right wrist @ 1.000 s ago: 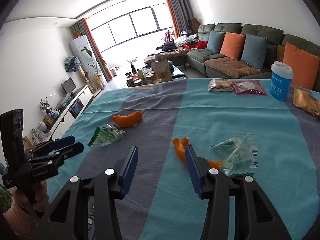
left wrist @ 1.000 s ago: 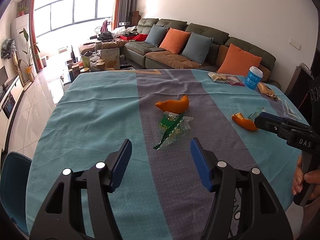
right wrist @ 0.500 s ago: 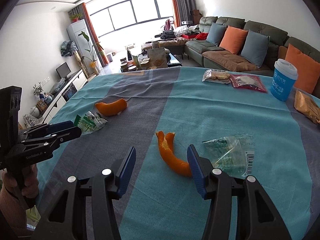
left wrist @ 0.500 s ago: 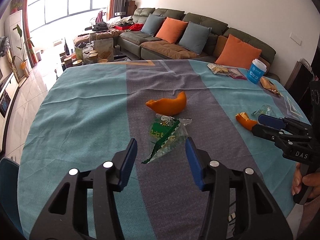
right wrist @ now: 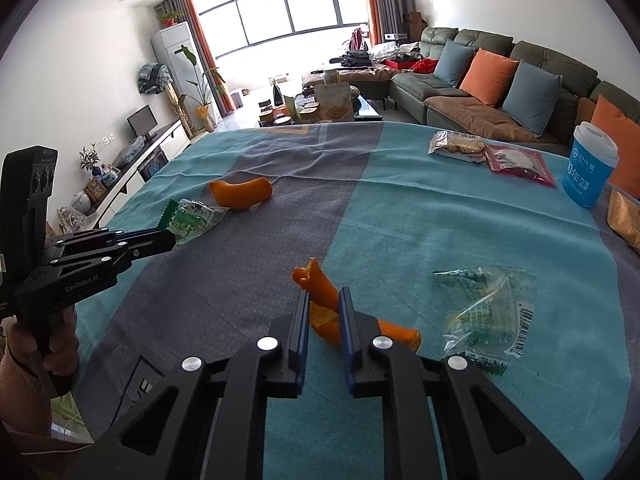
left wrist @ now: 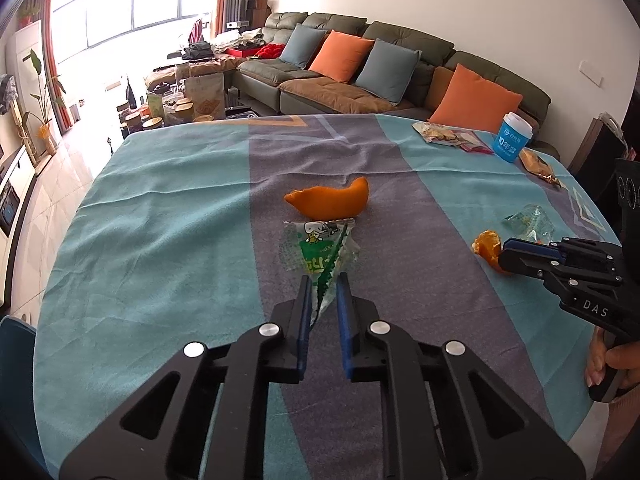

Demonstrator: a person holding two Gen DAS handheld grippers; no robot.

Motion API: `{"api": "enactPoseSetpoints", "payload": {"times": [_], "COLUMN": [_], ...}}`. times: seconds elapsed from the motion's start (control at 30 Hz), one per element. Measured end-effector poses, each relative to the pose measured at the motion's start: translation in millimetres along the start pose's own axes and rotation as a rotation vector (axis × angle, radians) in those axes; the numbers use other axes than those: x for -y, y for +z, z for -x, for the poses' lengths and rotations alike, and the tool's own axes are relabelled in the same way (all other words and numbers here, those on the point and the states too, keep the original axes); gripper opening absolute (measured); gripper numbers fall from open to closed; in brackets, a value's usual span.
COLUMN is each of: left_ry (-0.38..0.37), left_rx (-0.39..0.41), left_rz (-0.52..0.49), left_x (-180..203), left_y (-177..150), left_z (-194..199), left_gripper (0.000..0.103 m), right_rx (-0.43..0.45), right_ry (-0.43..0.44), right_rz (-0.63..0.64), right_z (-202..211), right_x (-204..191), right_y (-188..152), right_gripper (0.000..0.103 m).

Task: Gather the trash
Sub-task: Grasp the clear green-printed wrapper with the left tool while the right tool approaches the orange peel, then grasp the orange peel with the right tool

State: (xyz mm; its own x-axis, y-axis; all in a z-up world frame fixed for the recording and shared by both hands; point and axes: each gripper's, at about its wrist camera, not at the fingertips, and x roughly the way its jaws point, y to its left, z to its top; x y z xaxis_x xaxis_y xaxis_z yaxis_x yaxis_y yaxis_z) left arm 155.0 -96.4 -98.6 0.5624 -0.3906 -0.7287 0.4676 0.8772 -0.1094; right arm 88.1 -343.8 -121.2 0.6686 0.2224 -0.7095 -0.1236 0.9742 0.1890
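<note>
My left gripper [left wrist: 322, 286] is shut on the near corner of a green and clear snack wrapper [left wrist: 316, 250] lying on the striped tablecloth [left wrist: 160, 240]. An orange peel [left wrist: 330, 202] lies just beyond it. My right gripper [right wrist: 324, 304] is shut on a curled orange peel [right wrist: 318, 284], also seen in the left wrist view [left wrist: 488, 244]. A clear crumpled wrapper [right wrist: 486, 314] lies to the right of that peel. The left gripper with the green wrapper [right wrist: 188, 220] shows at the left of the right wrist view.
A blue paper cup [right wrist: 590, 166], snack packets [right wrist: 458, 146] and a red packet [right wrist: 518, 164] sit at the table's far right. A brown snack bag [right wrist: 624, 218] lies at the right edge. A sofa [left wrist: 400, 68] stands behind the table.
Both grippers moved forward and closed: the left onto the green wrapper's corner, the right onto the curled orange peel.
</note>
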Motion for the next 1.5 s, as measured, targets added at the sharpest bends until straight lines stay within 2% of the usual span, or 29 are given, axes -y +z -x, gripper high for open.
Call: {"api": "enactPoseSetpoints", "payload": {"times": [0.07,0.2,0.27,0.3,0.5,0.83,1.03,1.13,1.23,1.4,1.5], "left_ry": [-0.003,-0.006,-0.002,-0.004,0.000,0.011,0.025,0.031,0.041,0.051,0.051], "left_rx": [0.013,0.031,0.039,0.041,0.044,0.060,0.070,0.077,0.084,0.094,0.093], "left_rz": [-0.003,-0.007,-0.009,-0.008,0.011,0.031,0.034,0.041,0.044,0.053,0.062], "left_x": [0.4,0.3,-0.1,-0.6,-5.9,-14.1,-18.0,-20.3,-23.2,-29.0,-33.3], "left_y": [-1.4,-5.2,-7.4,-8.6,-16.6,-29.3,-37.4,-41.2,-45.5,-51.3,-54.5], "left_z": [5.8,17.8,22.5,24.5,33.9,51.6,65.2,71.3,78.5,88.8,91.7], "left_gripper": [0.012,0.010,0.010,0.010,0.010,0.010,0.010,0.010,0.010,0.010,0.010], "right_rx": [0.002,0.003,-0.002,-0.006,-0.022,-0.013,0.013,0.022,0.033,0.042,0.058], "right_ry": [0.004,-0.001,0.007,0.004,-0.002,-0.009,0.035,0.064,0.103,0.112,0.077], "right_rz": [-0.002,-0.012,-0.026,-0.025,-0.016,-0.034,-0.033,-0.022,-0.015,0.003,-0.013], "right_z": [0.7,1.2,0.1,-1.0,-5.4,-3.9,1.7,4.8,7.5,8.6,12.0], "right_x": [0.1,1.3,3.7,3.3,1.1,3.4,-6.2,-16.2,-26.9,-40.6,-36.8], "right_y": [0.1,0.0,-0.3,-0.4,0.6,1.3,1.1,1.6,2.4,2.8,2.6], "right_gripper": [0.006,0.008,0.021,0.022,0.022,0.011,0.007,0.002,0.002,0.002,0.012]}}
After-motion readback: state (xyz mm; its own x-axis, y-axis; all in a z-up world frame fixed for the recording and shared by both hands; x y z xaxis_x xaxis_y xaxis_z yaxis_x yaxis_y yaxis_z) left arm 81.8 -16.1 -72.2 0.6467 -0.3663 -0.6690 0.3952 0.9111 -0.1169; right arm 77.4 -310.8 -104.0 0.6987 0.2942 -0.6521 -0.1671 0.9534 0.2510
